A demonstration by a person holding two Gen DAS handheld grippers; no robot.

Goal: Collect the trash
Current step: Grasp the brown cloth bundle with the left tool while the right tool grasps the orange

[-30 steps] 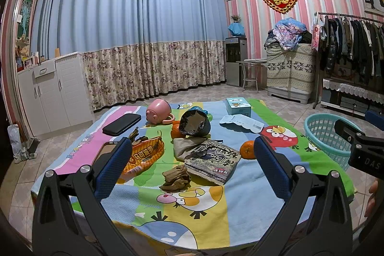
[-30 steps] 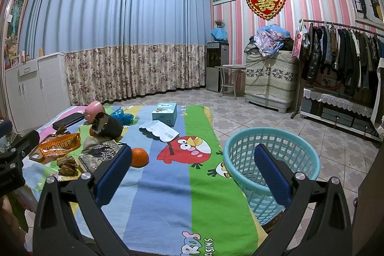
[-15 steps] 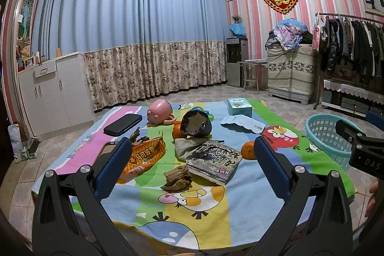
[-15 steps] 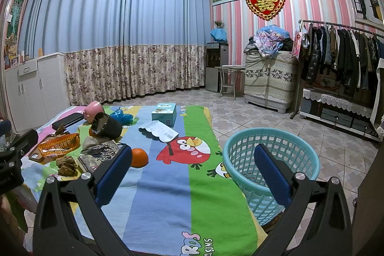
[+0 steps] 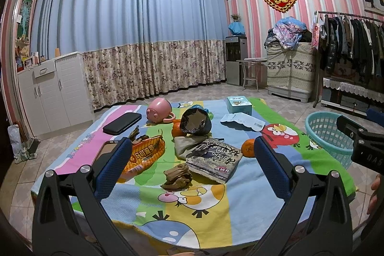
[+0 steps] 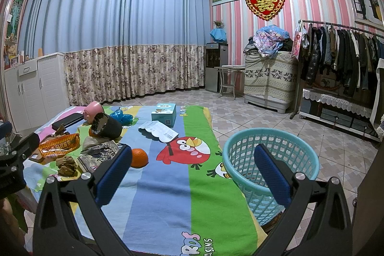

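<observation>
I see a low desk covered by a bright cartoon cloth in a room with blue curtains. My left claw hangs above the near edge with its blue pads spread wide and nothing between them. My right claw is also spread wide and empty, over the right part of the cloth. The trash lies scattered on the left half of the desk: an orange snack bag at near left, a crumpled brown wrapper just right of it, a dark printed packet beside that, and a black torn bag farther back. An orange sits just right of the packet. A teal basket stands on the floor, touching the desk's right edge.
</observation>
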